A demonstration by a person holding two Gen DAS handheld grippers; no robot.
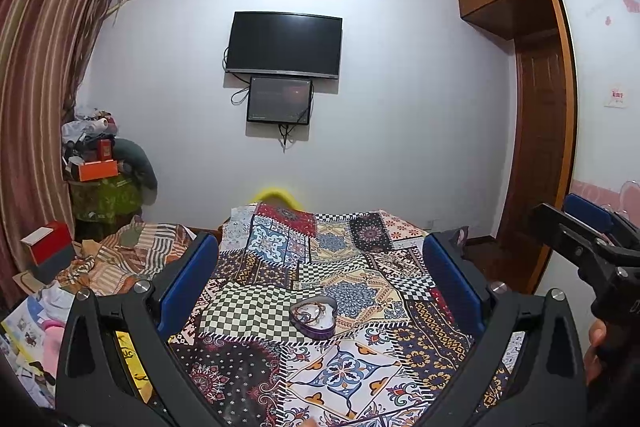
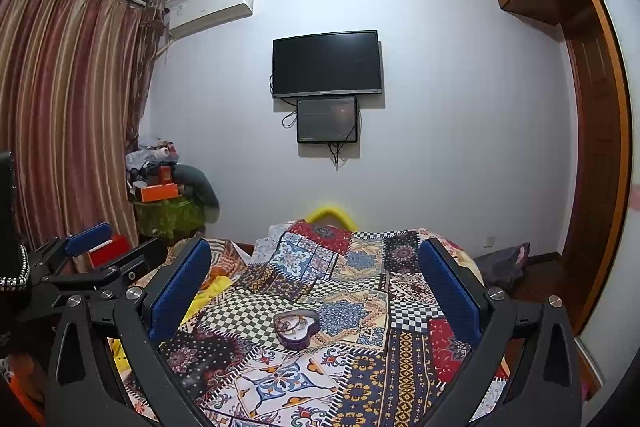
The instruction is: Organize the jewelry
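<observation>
A: What lies in front of the tools?

B: A heart-shaped box [image 1: 314, 319], shallow, with a purple patterned wall and a pale inside. It sits on the patchwork bedspread [image 1: 360, 359], a flat printed cloth of checks, medallions and tile motifs.

A: Where is it relative to the left tool [image 1: 320, 287]?

B: Ahead of it and low, between the lines of the two blue-padded fingers [image 1: 188, 279], a little nearer the left one. Nothing touches it. The fingers stand wide apart, holding nothing.

A: And the right tool [image 2: 316, 291]?

B: Same story: spread wide and empty, with the box [image 2: 296, 329] ahead between its fingers [image 2: 180, 291], slightly left of centre and well clear of both.

A: Which way does the heart point?

B: From the left wrist view its lobes face away from the tool and the tip comes back toward it, turned slightly right. Its long axis runs roughly along the tool's forward line.

A: Anything in it?

B: Thin looped strands, brownish and reddish, perhaps a bracelet or cord [image 2: 292, 323], lying curled on the box floor. Too small to tell the material.

A: The tools themselves?

B: Black rigid frames with round metal bolts; the finger pads are blue and finely textured. The right tool [image 1: 588, 239] shows at the far right edge of the left view, beside a hand [image 1: 596, 351].
</observation>
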